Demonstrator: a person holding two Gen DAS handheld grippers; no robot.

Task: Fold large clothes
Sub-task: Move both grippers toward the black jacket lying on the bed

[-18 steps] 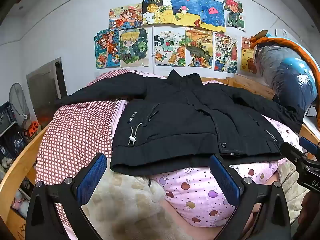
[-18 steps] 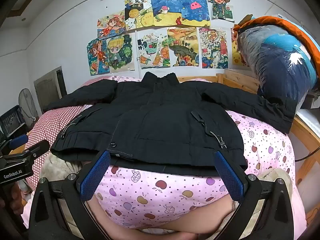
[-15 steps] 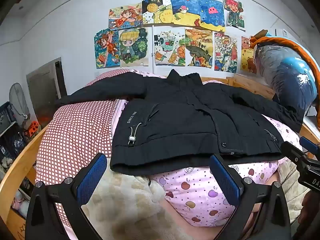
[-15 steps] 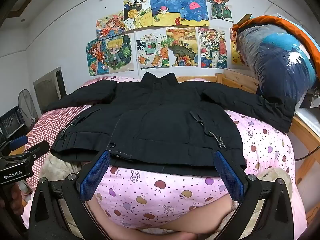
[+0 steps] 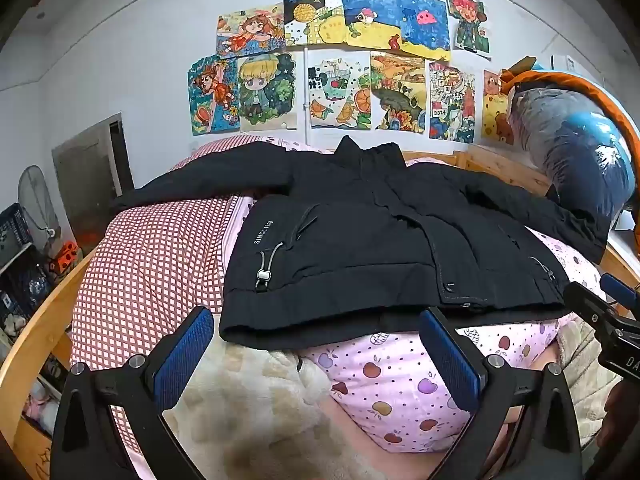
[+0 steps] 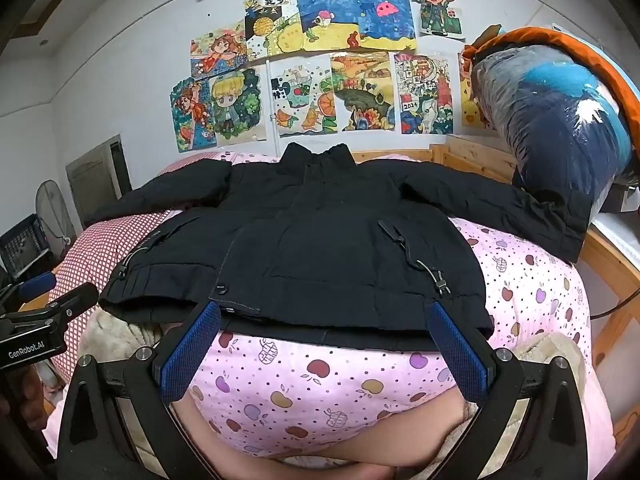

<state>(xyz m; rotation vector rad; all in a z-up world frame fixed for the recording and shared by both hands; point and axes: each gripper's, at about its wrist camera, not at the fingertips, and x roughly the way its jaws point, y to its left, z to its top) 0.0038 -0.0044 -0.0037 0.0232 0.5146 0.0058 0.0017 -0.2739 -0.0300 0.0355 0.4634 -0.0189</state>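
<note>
White letters reading "SINCE 1968" run up the front of the black jacket (image 5: 360, 248), beyond the left gripper's jaws and toward their left side. "GenRobot.AI" stands in white on the left gripper (image 6: 36, 344), left of the right gripper's jaws. One wall drawing (image 6: 420, 96), far beyond the jaws, carries "2024".

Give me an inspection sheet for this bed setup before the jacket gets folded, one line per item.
Surface: bed with pink apple-print quilt, red checked quilt and beige fleece blanket.
Job's things: black jacket lies flat, front up, sleeves spread, unfolded.
Clutter: bagged bedding bundle at the sleeve end on the view's right.
Grippers: left gripper and right gripper both open, empty, short of the hem.
Cables: one dark cable by the bed frame.
Surroundings: children's drawings on the wall, fan beside the bed.
</note>
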